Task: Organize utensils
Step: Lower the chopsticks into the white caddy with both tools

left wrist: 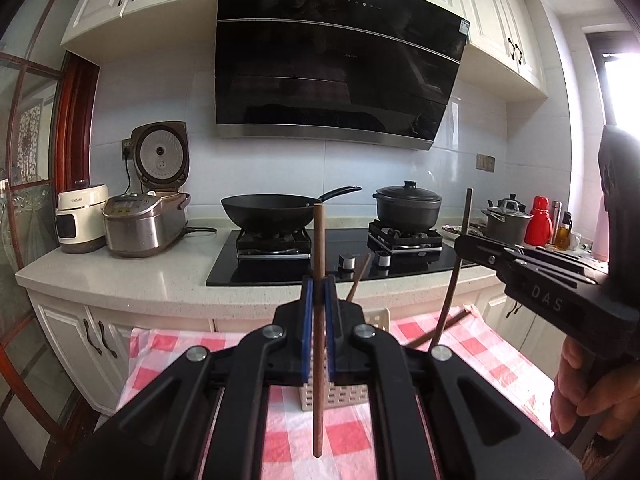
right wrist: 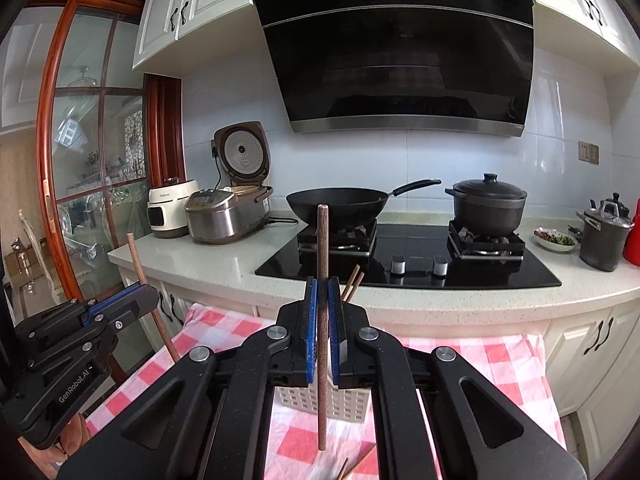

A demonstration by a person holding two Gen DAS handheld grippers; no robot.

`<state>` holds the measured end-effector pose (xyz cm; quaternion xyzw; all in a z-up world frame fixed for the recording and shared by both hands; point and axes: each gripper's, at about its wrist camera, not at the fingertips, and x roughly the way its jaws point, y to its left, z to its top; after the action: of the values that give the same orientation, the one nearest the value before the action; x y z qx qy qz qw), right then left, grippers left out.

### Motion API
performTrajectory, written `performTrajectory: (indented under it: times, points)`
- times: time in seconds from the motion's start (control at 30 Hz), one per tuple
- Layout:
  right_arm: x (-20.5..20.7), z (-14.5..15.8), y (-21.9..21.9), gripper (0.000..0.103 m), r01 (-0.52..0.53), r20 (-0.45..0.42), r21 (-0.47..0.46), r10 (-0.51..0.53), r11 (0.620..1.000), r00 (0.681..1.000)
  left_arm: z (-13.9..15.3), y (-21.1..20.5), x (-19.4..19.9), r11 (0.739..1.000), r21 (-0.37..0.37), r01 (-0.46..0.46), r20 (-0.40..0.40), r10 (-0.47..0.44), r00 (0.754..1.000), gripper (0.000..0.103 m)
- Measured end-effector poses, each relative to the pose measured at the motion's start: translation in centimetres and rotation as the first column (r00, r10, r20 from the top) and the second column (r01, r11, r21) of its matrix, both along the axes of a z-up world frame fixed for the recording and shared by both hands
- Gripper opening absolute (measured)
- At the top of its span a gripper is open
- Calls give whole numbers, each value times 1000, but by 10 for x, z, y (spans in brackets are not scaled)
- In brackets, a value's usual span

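My left gripper (left wrist: 319, 285) is shut on a brown wooden chopstick (left wrist: 318, 240) that stands upright between its blue pads. Behind and below it a white perforated utensil holder (left wrist: 340, 398) stands on the pink checked cloth (left wrist: 160, 354), with two chopsticks (left wrist: 359, 280) leaning out of it. My right gripper (right wrist: 322, 286) is likewise shut on an upright chopstick (right wrist: 322, 240), above the same holder (right wrist: 348, 404). Each gripper shows in the other's view: the right gripper (left wrist: 461, 241) with its chopstick (left wrist: 451, 288), and the left gripper (right wrist: 149, 295) with its chopstick (right wrist: 137, 258).
More chopsticks lie loose on the cloth (right wrist: 347, 469) (left wrist: 438, 330). Beyond the table runs a white counter (left wrist: 120, 276) with a black hob, a wok (left wrist: 268, 210), a lidded pot (left wrist: 408, 208) and a rice cooker (left wrist: 144, 220). A person's hand (left wrist: 588, 396) grips the right handle.
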<state>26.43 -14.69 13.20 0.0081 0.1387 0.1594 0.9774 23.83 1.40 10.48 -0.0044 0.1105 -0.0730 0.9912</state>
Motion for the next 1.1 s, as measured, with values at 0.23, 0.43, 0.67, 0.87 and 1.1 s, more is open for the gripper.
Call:
performTrajectory:
  times: [0.23,0.43,0.67,0.87,1.1]
  points:
    - [33,22,12,6,36,30,-33,-35,999,999,39,2,37,1000,-5,-11,33,11,999,6]
    - [65,30,11,6,69,24,-3,-69,998,997,68,6,61,1000,-10,-22,68,23,997,6]
    - [97,28,15,6,106,29,21,-106,994,994,80,8,93,999,-48,-19,74,23,997,6]
    - [118,12,22,6,141,19,11,-141,990,990,64,8,127,996,-91,-19,50,24,998,6]
    - [140,-12,32,6,167,-9,-1,-167,986,986,26,11,167,991,-133,-12,-33,8,999,6]
